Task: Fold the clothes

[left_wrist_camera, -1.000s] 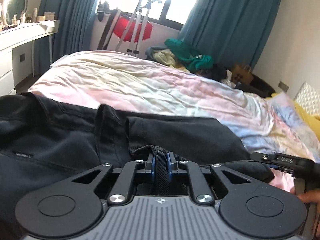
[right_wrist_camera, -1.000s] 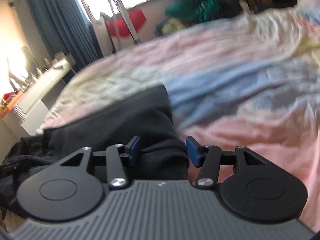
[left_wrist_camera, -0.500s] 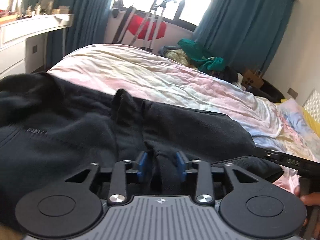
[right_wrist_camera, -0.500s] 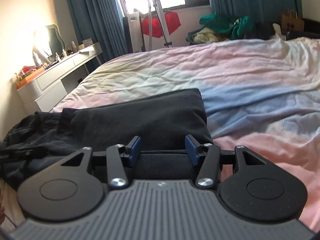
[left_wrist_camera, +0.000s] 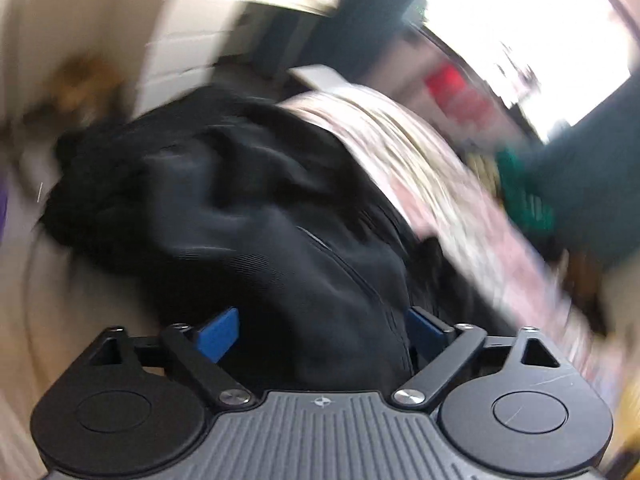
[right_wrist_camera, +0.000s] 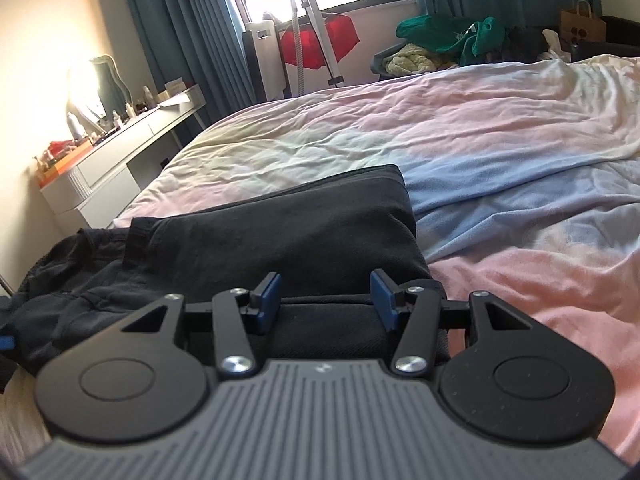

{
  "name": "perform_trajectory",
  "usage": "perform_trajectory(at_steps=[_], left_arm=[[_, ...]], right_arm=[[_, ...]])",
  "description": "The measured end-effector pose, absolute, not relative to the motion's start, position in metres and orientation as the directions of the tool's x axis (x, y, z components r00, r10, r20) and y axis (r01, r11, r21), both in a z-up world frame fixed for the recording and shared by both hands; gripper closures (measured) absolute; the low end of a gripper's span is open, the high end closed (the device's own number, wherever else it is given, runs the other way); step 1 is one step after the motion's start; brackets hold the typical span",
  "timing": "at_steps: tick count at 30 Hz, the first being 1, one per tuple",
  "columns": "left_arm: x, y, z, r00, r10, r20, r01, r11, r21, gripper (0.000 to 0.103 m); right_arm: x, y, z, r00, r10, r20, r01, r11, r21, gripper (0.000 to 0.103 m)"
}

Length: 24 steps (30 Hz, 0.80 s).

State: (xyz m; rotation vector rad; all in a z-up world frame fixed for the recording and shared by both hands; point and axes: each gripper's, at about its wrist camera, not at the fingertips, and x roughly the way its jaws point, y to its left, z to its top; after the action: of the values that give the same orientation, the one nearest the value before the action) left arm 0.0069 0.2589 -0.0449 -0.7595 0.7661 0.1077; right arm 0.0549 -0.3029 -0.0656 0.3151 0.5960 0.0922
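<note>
A black garment (right_wrist_camera: pixel 280 228) lies on the near left part of the bed, its right part folded flat with a straight edge, its left part bunched. My right gripper (right_wrist_camera: pixel 325 298) is open just above the folded part's near edge, holding nothing. The left wrist view is blurred by motion: my left gripper (left_wrist_camera: pixel 320 332) is open wide, its blue pads on either side of the bunched black garment (left_wrist_camera: pixel 248 216), which shows a zipper line. I cannot tell whether the pads touch the cloth.
The bed (right_wrist_camera: pixel 500 140) has a wrinkled pink, blue and cream cover. A white dresser (right_wrist_camera: pixel 120 152) with bottles and a mirror stands at the left. A tripod (right_wrist_camera: pixel 316 24), a red item and a pile of green clothes (right_wrist_camera: pixel 448 36) stand under the window.
My left gripper opened from shut on a black strap to wide open, and swung left and tilted over the bunched garment. The right gripper stayed open and steadied over the folded part.
</note>
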Motion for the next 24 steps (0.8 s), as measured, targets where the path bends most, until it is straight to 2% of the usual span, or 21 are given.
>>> perform_trajectory(at_steps=[3,8,9,14,16,20,21,24], left_arm=[[0.001,0.286,-0.06,0.746,-0.154,-0.648,-0.455,0.592,-0.665,0.008],[0.008,0.312,-0.082,0.733,-0.093,-0.674,-0.566,0.468,-0.679,0.011],[0.009,0.317,-0.086,0.738,-0.095,-0.669,-0.569,0.446,-0.691,0.015],[0.022,0.337,-0.101,0.769,-0.071,-0.635,-0.566,0.384,-0.729,0.016],[0.03,0.335,-0.099,0.767,-0.03,-0.641,-0.576,0.407,-0.709,0.022],[0.039,0.33,-0.098,0.767,0.028,-0.641,-0.582,0.451,-0.677,0.045],[0.04,0.33,-0.097,0.775,0.032,-0.631,-0.573,0.459,-0.679,0.056],[0.042,0.327,-0.092,0.794,0.051,-0.606,-0.548,0.494,-0.675,0.073]], right_arm=[[0.052,-0.305,-0.064,0.827,0.176,-0.534,0.012,0.944,0.33,0.051],[0.051,-0.31,-0.064,0.825,0.187,-0.533,0.024,0.931,0.364,0.051],[0.051,-0.309,-0.064,0.825,0.185,-0.535,0.024,0.933,0.359,0.051],[0.051,-0.297,-0.061,0.833,0.166,-0.527,0.0,0.953,0.302,0.049],[0.049,-0.287,-0.056,0.85,0.17,-0.499,-0.043,0.966,0.256,0.049],[0.041,-0.264,-0.049,0.861,0.241,-0.448,-0.169,0.966,0.196,0.051],[0.043,-0.258,-0.053,0.847,0.249,-0.469,-0.18,0.966,0.188,0.051],[0.059,-0.251,-0.074,0.773,0.255,-0.581,-0.173,0.966,0.194,0.051]])
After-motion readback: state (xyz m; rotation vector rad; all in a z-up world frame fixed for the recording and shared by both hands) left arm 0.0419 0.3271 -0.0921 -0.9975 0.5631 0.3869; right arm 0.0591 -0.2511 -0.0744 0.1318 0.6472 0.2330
